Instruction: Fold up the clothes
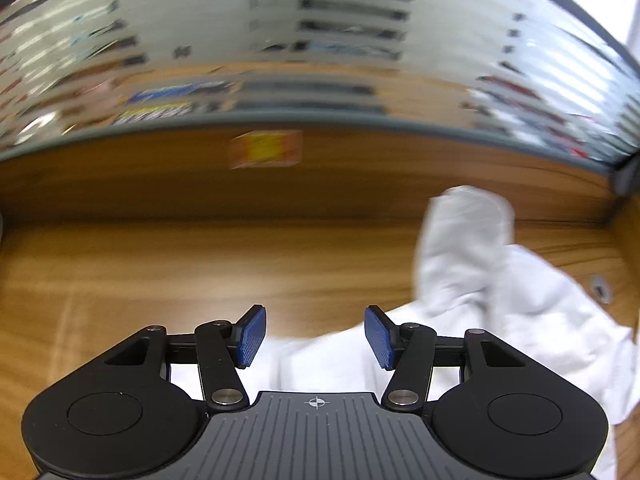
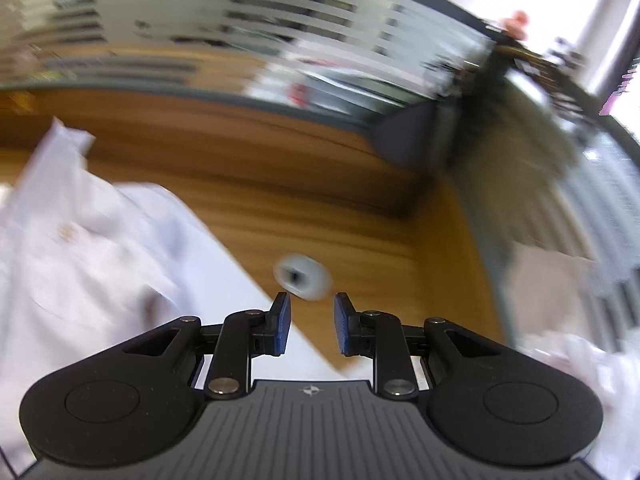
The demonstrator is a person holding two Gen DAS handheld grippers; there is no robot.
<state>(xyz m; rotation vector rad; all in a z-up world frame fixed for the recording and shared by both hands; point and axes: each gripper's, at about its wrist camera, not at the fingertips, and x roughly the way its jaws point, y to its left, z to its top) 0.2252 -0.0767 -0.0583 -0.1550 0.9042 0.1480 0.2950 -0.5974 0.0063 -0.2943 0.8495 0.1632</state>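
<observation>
White cloth, a single pale garment (image 1: pixel 500 320), lies spread on the wooden bench (image 1: pixel 200 264). In the left wrist view it fills the lower right of the frame, with one narrow part, probably a sleeve (image 1: pixel 464 240), reaching up toward the upper right. In the right wrist view the same garment (image 2: pixel 92 264) fills the left side of the frame, its straight edge running down to the lower middle.

The left gripper (image 1: pixel 315 336) has its blue fingers (image 1: pixel 252 336) standing well apart with nothing between them; the cloth's edge shows just under and beyond their tips. The right gripper (image 2: pixel 311 328) is parted more narrowly and is also empty. Bare wood and a small round grey fitting (image 2: pixel 302 276) set into the bench lie ahead of it.

So the garment lies between the two hands: to the right of the left fingers, to the left of the right ones. Its long axis seems to run from the bottom of each frame up toward the far edge of the bench, though blur makes this uncertain. The left gripper looks nearer to cloth, so a fresh grasp probably means swinging it right toward the sleeve.
</observation>
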